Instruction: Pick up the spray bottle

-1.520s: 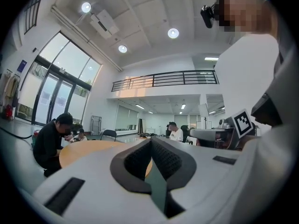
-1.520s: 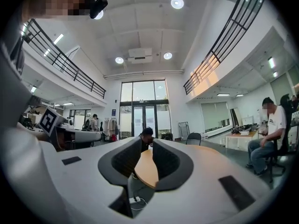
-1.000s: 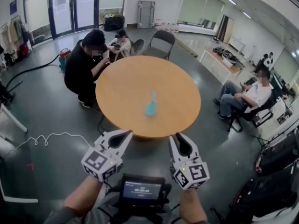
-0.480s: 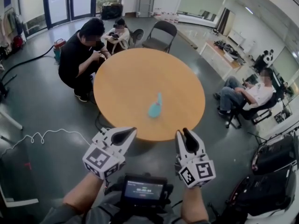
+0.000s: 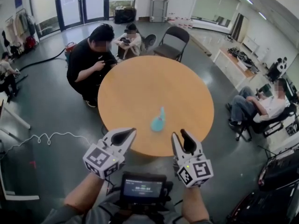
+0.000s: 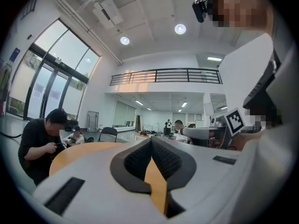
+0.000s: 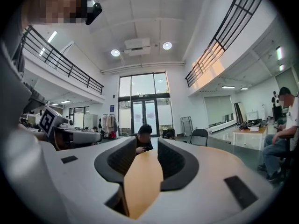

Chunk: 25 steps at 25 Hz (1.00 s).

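Observation:
A teal spray bottle [image 5: 158,121] stands on the near half of a round wooden table [image 5: 140,85] in the head view. Both grippers hover level, short of the table's near edge. My left gripper [image 5: 129,133] is to the bottle's lower left, its jaws pressed together with nothing in them [image 6: 150,142]. My right gripper [image 5: 180,136] is to the bottle's lower right; its jaws have just been opening and stand apart with only the tabletop showing between them [image 7: 146,146]. Neither gripper view shows the bottle.
A person in black [image 5: 91,59] crouches at the table's far left with another person [image 5: 128,37] behind. A black chair [image 5: 173,41] stands at the far side. A third person [image 5: 264,106] sits at the right. A white cable [image 5: 44,138] lies on the floor at left.
Both grippers have come closer to the table's near edge, and the bottle sits nearer to them. The right gripper's jaws stand a little wider apart.

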Motion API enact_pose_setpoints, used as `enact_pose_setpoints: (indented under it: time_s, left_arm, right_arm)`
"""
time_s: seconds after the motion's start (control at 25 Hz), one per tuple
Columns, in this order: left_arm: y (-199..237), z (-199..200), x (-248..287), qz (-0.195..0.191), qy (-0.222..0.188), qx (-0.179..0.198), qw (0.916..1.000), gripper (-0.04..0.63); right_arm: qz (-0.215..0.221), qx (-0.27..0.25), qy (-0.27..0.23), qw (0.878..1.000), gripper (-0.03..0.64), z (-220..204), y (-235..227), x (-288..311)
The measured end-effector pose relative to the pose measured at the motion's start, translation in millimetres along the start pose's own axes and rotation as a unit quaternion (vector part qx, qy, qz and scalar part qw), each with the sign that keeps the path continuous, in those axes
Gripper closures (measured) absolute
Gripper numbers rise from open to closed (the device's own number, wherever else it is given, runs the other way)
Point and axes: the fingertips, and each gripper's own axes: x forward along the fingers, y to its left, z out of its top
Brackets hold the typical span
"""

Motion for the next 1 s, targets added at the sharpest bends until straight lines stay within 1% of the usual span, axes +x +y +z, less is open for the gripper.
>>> enact_pose_setpoints:
  time_s: [0.12,0.28,0.44,0.56,0.68,0.72,0.76,1.0]
  left_arm:
    - [3,1,23,0.009,0.001,0.002,1.0,0.594]
    - [12,0,48,0.034,0.001,0.005,0.9994,0.594]
    - [15,-12,65,0.059,0.012,-0.002,0.9982,0.594]
    - [24,-21,75,0.077,0.019,-0.002,0.9969,0.594]
    - [35,-34,80,0.078,0.033,-0.008,0.9964,0.594]
    - [39,-38,83,0.078,0.037,-0.016,0.9961,0.566]
    - [43,-42,85,0.077,0.041,-0.026,0.9959,0.525]
    - [74,-85,96,0.083,0.083,-0.049,0.9919,0.52]
  right_arm:
    - [0.023,-0.004,0.0,1.0,0.466,2,-20,16]
    - [0.042,-0.006,-0.004,0.999,0.456,5,-44,32]
    - [0.065,-0.002,0.013,0.998,0.432,-11,-64,38]
    - [0.071,0.001,0.031,0.997,0.404,-26,-77,46]
    - [0.071,0.008,0.045,0.996,0.401,-41,-85,55]
    - [0.071,0.008,0.051,0.996,0.389,-47,-87,58]
    - [0.073,0.009,0.057,0.996,0.374,-53,-88,62]
    - [0.079,0.021,0.089,0.993,0.311,-90,-88,84]
